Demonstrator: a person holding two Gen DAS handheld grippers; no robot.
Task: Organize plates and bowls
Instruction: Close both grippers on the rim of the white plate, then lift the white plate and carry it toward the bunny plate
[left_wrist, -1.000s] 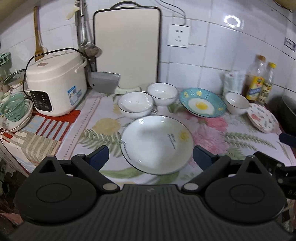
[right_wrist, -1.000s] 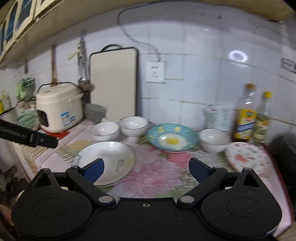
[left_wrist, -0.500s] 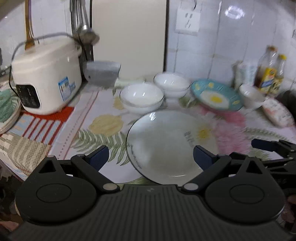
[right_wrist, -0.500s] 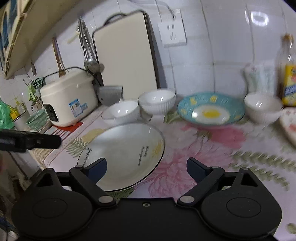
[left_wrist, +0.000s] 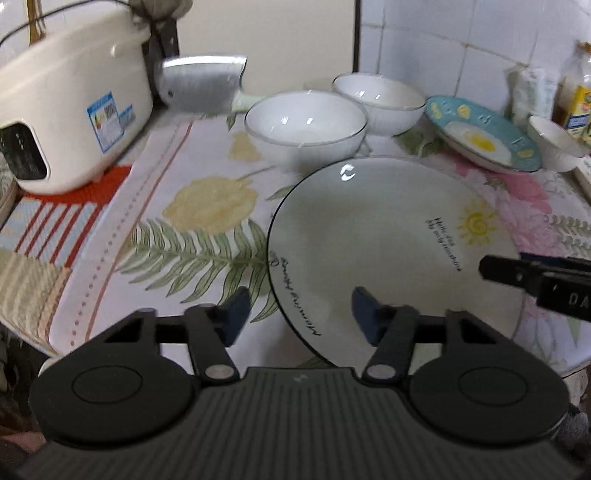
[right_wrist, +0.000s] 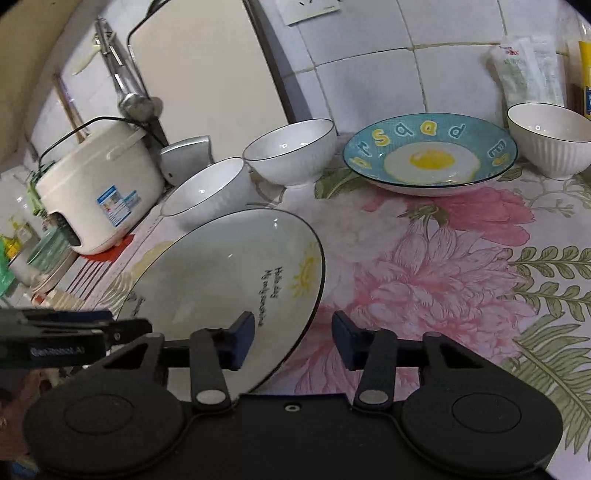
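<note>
Two wrist fisheyes, close over counter, angled down twd tiled wall. Left cam faces white plate (left_wrist: 388, 251) from left; right cam from right. Both share plate (right_wrist: 221, 288).

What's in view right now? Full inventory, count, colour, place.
large plate: 1, white with dark rim and sun motif, front centre of the cloth
bowls: 3, white; two behind the large plate, one at right by the wall
egg plate: 1, teal with fried-egg print, right of the paired bowls
rice cooker: 1, cream, left
cleaver: 1, steel, beside the rice cooker
cutting board: 1, cream, against the wall
tablecloth: 1, floral
left gripper: 1, black, jaws just closing, straddling the large plate's near-left rim
right gripper: 1, black, jaws just closing, straddling its right rim
</note>
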